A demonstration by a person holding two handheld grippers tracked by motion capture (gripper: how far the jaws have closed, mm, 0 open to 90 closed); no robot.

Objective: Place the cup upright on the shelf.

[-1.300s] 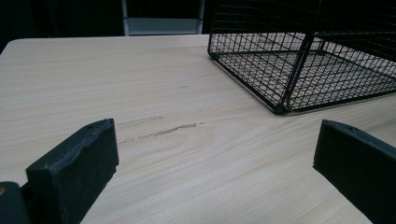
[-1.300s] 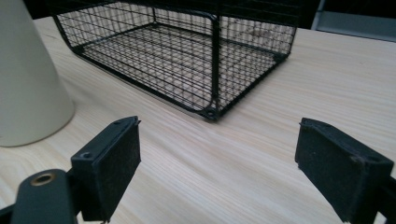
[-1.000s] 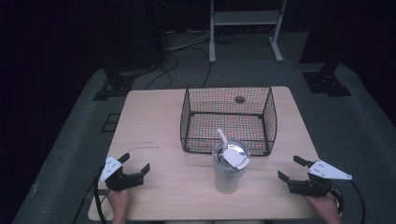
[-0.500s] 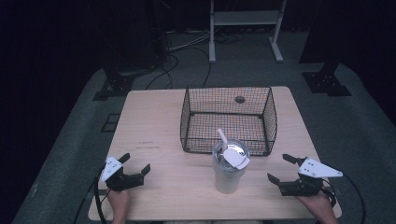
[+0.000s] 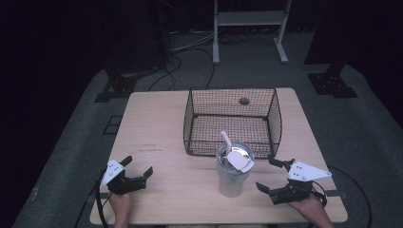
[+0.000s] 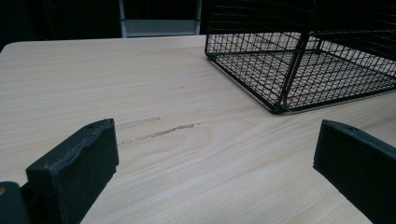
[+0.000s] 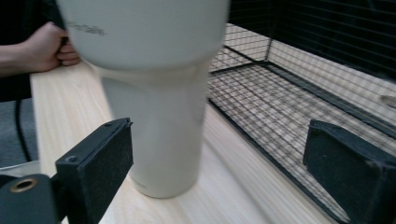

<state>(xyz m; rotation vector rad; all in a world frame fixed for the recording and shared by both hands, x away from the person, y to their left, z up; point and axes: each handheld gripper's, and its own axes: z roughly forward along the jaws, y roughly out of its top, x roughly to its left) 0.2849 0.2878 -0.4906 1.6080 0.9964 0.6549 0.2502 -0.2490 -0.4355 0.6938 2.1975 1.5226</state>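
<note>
A: Left gripper?
B: Low at near-left, jaws wide apart, hand behind it.
A: Right gripper?
B: Near-right, jaws spread wide, pointing left.

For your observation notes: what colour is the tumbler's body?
Off-white or cream; the tumbler shows best in the right gripper view.

Cream tumbler with white lid, black wire basket, pale wood-grain table, black-jawed grippers.
</note>
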